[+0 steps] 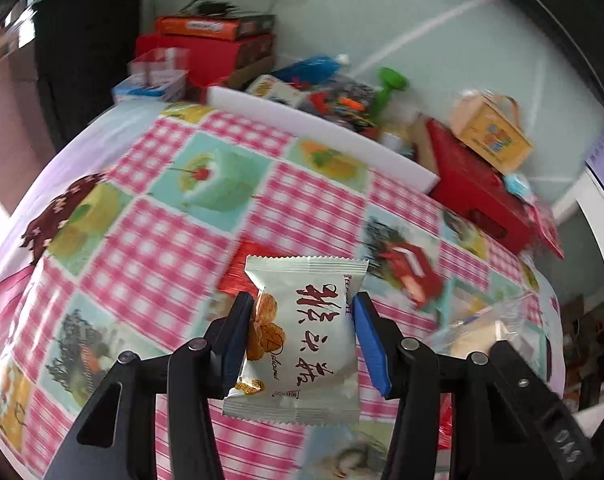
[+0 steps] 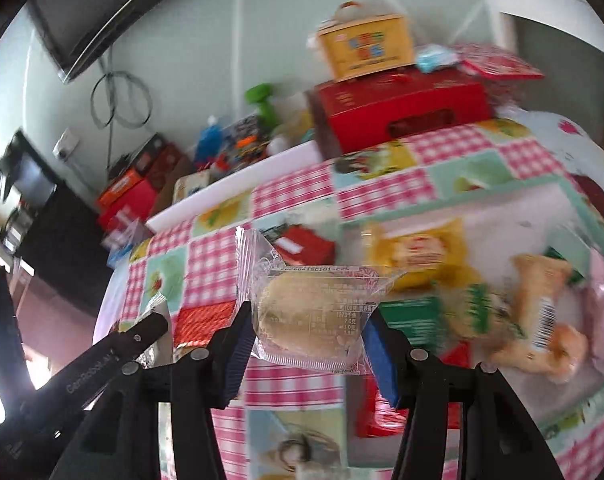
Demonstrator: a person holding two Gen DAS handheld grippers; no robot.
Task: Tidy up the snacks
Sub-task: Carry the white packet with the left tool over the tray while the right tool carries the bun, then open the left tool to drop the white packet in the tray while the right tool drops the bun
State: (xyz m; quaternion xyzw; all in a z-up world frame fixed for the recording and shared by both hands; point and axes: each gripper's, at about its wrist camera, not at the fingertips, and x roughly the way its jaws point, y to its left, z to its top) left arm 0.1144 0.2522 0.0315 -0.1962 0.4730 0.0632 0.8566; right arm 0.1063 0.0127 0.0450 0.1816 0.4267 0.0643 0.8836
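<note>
Clamped between the left gripper's [image 1: 299,322] fingers, a white snack packet [image 1: 302,340] with red lettering hangs above the checked tablecloth [image 1: 149,240]. Right gripper [image 2: 308,322] pinches a clear-wrapped pastry [image 2: 308,312] the same way. Just right of it, a clear bin [image 2: 522,216] holds yellow and green snack packs. Red boxes [image 2: 402,104] line the far edge.

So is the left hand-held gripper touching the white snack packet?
Touching. The left wrist view shows the left hand-held gripper pinching the white snack packet from both sides.
</note>
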